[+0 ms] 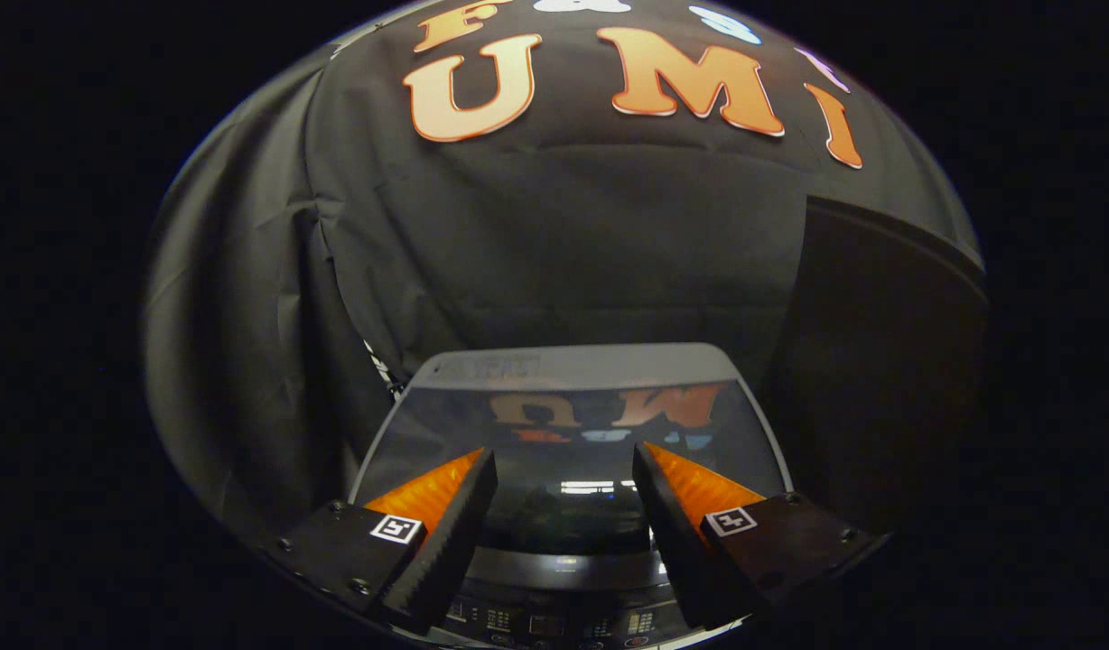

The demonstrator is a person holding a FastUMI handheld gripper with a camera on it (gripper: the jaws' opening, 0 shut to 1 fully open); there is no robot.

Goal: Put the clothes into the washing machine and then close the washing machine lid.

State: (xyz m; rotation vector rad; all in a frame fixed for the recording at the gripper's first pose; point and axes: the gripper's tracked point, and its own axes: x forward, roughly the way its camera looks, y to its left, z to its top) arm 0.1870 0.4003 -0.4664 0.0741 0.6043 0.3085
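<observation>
While the gripper point(563, 492) hangs over the washing machine point(573, 578), its two fingers stand wide apart with nothing between them but air, so it has hold of nothing. Below and just beyond the fingertips lies the lid point(568, 433), a dark glassy panel with a pale grey frame, and from where I stand it looks flat down on the machine (the glass mirrors the booth's wall and some ceiling lights). No clothes lie on the lid or beside the machine, and whether any sit under the glass I cannot tell. The control panel point(554, 623) runs along the machine's near edge, under the fingers.

My judgement is that the closing step is at or near its end, or else the whole job has not yet begun; the lid's flat lie fits both. If it is done, the next move calls only for lifting straight up and away. There is open room above the lid and toward its back edge; the wall cloth hangs close behind the machine and to both sides.
</observation>
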